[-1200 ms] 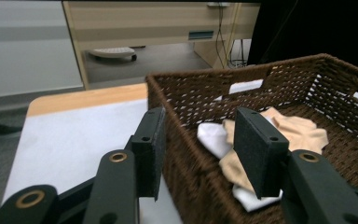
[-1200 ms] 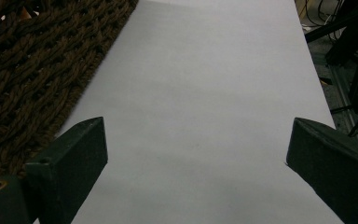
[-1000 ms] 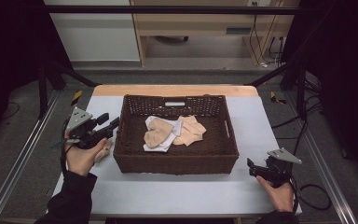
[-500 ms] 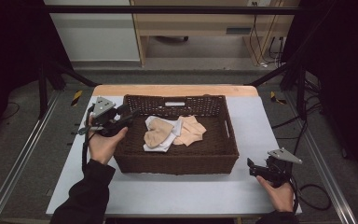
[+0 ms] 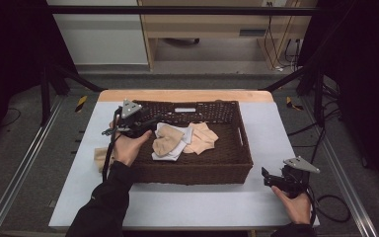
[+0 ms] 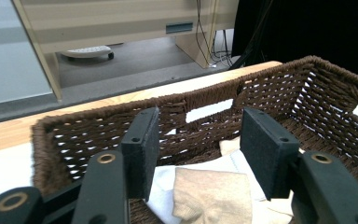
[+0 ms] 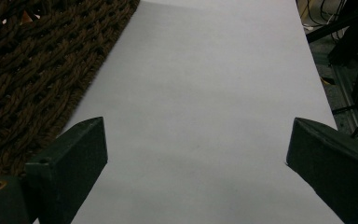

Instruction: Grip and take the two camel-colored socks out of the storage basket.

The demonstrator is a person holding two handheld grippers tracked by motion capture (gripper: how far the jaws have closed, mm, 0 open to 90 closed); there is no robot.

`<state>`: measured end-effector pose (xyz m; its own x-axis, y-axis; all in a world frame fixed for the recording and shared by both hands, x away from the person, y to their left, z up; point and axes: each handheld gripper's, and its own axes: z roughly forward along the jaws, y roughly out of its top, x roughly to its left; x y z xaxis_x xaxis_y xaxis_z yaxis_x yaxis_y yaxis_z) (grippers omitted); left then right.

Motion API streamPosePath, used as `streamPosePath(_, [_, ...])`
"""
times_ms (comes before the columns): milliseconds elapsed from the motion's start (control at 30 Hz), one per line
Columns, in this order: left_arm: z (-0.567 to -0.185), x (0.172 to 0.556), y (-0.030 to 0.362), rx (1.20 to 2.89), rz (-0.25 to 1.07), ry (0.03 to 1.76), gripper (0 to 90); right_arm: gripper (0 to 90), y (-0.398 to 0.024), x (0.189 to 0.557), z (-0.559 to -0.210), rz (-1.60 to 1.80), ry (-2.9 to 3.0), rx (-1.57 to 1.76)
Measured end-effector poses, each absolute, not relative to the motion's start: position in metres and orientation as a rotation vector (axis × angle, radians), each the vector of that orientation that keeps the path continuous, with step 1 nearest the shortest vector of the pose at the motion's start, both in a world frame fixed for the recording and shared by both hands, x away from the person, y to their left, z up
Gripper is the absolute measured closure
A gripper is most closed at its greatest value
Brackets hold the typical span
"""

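A brown wicker basket (image 5: 192,175) stands in the middle of the white table (image 5: 177,207). Inside it lie a beige sock (image 5: 164,144), a white sock (image 5: 182,133) and a peach-coloured sock (image 5: 205,138). My left gripper (image 5: 148,126) hangs over the basket's left end, pointing toward the socks. Its jaws have just been opening, and nothing is between them. The left gripper view shows that gripper (image 6: 198,135) open above the beige sock (image 6: 214,198) and white sock (image 6: 165,186), with the basket's rim (image 6: 98,116) behind. My right gripper (image 5: 267,177) rests open near the table's front right corner; in its own view the gripper (image 7: 196,135) is empty.
Another beige sock (image 5: 100,157) lies on the table left of the basket, partly behind the left forearm. The basket's wall (image 7: 28,56) is close on the left of the right gripper. Bare table (image 7: 205,93) stretches ahead of it. Cables (image 5: 325,202) trail off the table's right edge.
The left hand has moved right, from beside the basket's left wall to over its left end, and its jaws stand wider. The right hand has kept still.
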<state>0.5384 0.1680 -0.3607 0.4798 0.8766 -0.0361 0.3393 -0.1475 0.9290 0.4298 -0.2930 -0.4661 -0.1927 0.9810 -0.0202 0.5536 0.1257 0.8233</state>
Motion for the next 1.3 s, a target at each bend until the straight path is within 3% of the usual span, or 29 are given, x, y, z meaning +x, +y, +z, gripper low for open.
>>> streamPosePath(867, [-0.413,0.566,0.152,1.926,0.598,1.137,47.5,5.6,-0.292,0.43,-0.467,0.935,1.828,1.48])
streamPosePath(1300, [-0.429,0.573,0.152,2.037,0.539,1.151,38.8,5.6,-0.292,0.431,-0.467,0.931,1.829,1.481])
